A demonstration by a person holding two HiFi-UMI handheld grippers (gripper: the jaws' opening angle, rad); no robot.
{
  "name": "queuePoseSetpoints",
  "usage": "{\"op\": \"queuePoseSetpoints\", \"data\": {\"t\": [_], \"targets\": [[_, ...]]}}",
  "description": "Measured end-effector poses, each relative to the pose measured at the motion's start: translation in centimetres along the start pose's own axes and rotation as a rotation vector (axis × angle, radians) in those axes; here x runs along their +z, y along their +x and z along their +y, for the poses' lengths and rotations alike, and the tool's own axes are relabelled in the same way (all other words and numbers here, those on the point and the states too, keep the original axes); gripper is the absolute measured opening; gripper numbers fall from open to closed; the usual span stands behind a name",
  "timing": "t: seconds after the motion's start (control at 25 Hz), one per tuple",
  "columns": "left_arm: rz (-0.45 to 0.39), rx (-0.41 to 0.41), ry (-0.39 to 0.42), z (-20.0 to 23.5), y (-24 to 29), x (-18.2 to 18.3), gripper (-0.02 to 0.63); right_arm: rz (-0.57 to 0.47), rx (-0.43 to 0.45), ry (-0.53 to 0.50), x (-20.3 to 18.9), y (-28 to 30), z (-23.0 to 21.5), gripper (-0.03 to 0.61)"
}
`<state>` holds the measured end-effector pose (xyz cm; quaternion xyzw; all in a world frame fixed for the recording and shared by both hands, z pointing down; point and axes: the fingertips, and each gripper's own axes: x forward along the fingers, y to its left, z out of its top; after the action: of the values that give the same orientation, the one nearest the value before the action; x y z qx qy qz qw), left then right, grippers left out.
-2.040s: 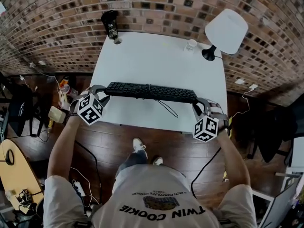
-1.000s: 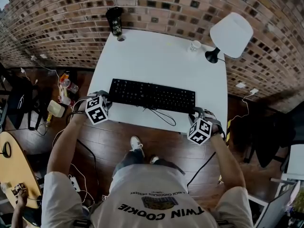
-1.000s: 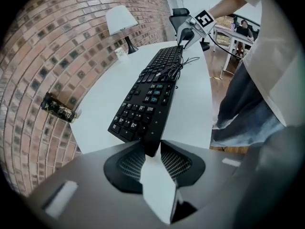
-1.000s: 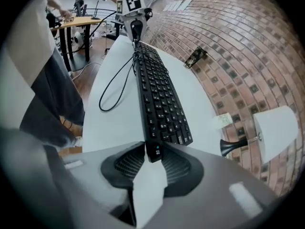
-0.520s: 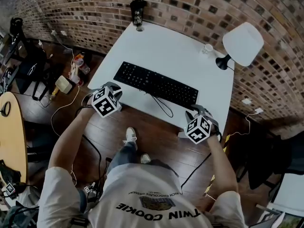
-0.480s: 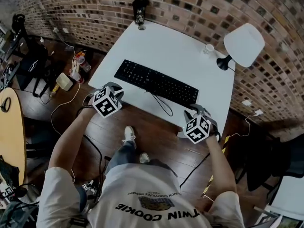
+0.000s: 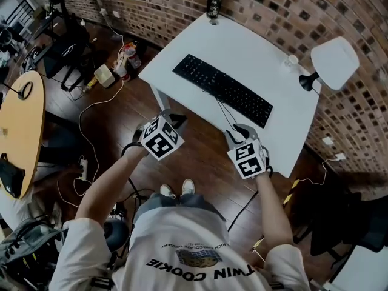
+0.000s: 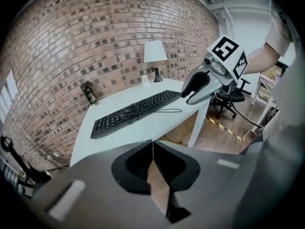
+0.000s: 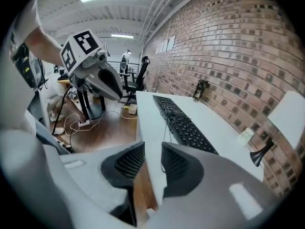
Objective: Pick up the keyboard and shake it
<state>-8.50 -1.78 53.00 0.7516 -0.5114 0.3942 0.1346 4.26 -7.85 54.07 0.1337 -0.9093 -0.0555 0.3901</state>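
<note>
The black keyboard (image 7: 222, 90) lies flat on the white table (image 7: 182, 47), its cable looped on top of it and off its near edge (image 8: 136, 112). Both grippers hang over the wooden floor on the near side of the table, apart from the keyboard. My left gripper (image 7: 170, 119) is shut with its pads (image 8: 147, 159) together and nothing between them. My right gripper (image 7: 237, 132) stands open a little; only the table edge shows through the gap between its pads (image 9: 128, 161). Each gripper view also shows the other gripper in the air (image 8: 189, 92) (image 9: 120, 93).
A white lamp (image 7: 334, 62) and a small white cup (image 7: 293, 60) stand at the table's far right, a dark tumbler (image 7: 213, 2) at its far corner by the brick wall. Cables and bags lie on the floor at left beside a round wooden table (image 7: 21, 126). An office chair (image 8: 228, 101) stands beyond the table.
Two seconds ago the keyboard was held up between both grippers; it now rests on the table. Both grippers have since drawn back off the table's near edge, and the head view has backed away.
</note>
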Motion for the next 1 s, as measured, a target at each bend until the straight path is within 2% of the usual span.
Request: {"op": "queuePoseSetpoints", "data": {"t": [0.36, 0.64, 0.8, 1.0], "targets": [[-0.104, 0.080, -0.172, -5.7, -6.4, -2.7, 0.008, -0.076, 0.070, 0.108, 2.3, -2.2, 10.9, 0.107], [-0.211, 0.131, -0.305, -10.3, -11.8, -4.1, 0.008, -0.152, 0.088, 0.249, 3.8, -5.5, 18.1, 0.083], [-0.263, 0.166, -0.362, -12.5, -14.2, -4.7, 0.008, -0.186, 0.094, 0.362, 3.9, -7.4, 21.3, 0.058], [-0.301, 0.196, -0.455, -15.0, -16.5, -4.9, 0.008, -0.204, 0.118, 0.455, 3.2, -9.6, 24.2, 0.030]]}}
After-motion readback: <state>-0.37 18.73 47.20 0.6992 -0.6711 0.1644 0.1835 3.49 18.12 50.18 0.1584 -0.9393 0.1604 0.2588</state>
